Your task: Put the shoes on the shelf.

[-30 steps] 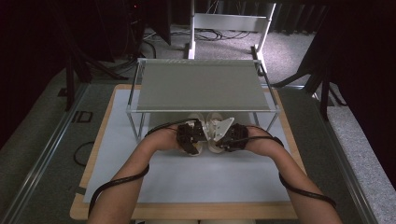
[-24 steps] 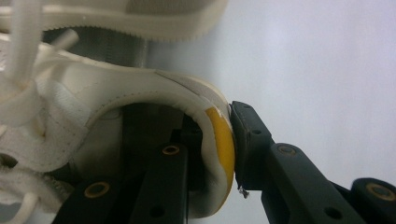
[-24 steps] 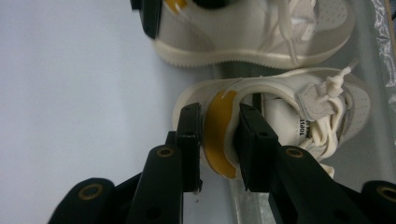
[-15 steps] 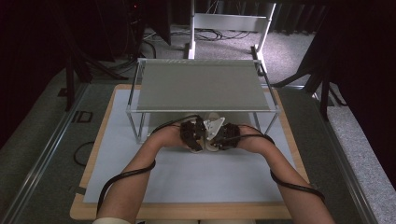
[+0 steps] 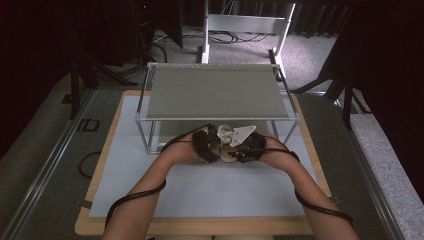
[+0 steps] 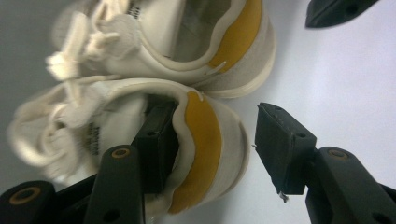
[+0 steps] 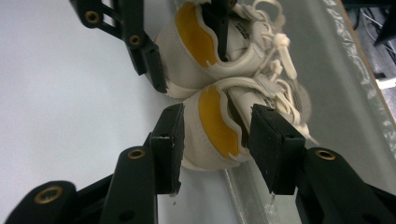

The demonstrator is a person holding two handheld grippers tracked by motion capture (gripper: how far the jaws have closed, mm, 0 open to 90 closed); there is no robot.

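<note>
Shoes, one pair, cream with a yellow heel patch each, lying side by side on the white mat (image 5: 210, 190) at the front edge of the metal-framed shelf (image 5: 215, 92), toes pointing under it.

Left gripper (image 5: 206, 143): jaws astride the heel of the left shoe (image 6: 205, 140), one jaw inside the collar against the lining, the other outside and standing clear of the heel with a gap showing (grip slack). Its jaws have just been opening, heel between them.

Right gripper (image 5: 250, 146): jaws astride the heel of the right shoe (image 7: 212, 123); the outer jaw sits at the back of the heel, the inner one in the shoe's opening, and whether either pad touches cannot be told for sure. These jaws too have just been opening, heel between them.

Both forearms come in from the near edge, hands close together, cables trailing along each arm.
</note>
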